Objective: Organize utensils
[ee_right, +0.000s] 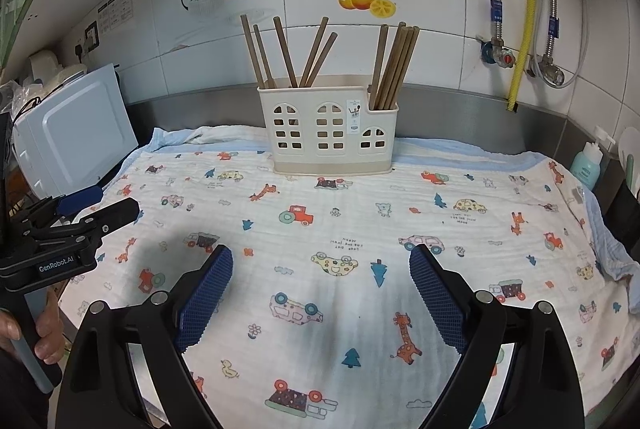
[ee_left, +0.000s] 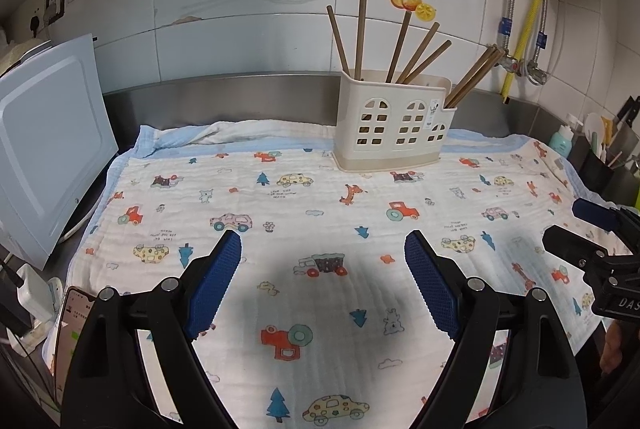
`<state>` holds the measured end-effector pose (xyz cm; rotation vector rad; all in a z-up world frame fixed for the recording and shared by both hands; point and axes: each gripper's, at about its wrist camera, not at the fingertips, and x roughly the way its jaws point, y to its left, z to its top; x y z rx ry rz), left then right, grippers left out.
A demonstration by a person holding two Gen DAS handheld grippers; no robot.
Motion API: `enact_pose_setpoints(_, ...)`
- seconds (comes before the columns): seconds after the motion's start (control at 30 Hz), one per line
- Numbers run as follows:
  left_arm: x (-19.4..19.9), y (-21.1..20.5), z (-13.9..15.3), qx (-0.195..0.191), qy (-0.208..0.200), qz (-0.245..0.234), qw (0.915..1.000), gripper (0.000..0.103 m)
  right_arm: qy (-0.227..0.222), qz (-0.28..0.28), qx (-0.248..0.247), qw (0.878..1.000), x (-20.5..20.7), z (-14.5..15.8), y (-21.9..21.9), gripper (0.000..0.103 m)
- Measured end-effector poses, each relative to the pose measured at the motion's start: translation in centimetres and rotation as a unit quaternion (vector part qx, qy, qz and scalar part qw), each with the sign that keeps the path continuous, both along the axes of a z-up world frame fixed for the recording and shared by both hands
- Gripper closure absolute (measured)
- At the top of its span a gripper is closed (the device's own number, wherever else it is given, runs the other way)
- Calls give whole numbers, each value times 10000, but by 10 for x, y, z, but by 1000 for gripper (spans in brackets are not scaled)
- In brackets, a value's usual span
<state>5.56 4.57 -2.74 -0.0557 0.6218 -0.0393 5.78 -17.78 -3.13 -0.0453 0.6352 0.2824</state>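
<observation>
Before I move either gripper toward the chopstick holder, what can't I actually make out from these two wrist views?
- Lower ends of the brown wooden chopsticks: hidden inside the cream plastic window-patterned holder, both views.
- Small label on the holder: print too small to read.
- Phone screen, left wrist view: cut off by the left gripper's black arm.
- Tools at the right edge: crowded and distorted by the fisheye.
</observation>
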Motion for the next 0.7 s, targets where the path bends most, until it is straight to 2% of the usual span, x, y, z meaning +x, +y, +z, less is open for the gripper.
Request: enact_pose_setpoints(0.7,-1,-1,-3,43,9,-6,10000,20,19,-12,59,10000,0,-3,-1,16)
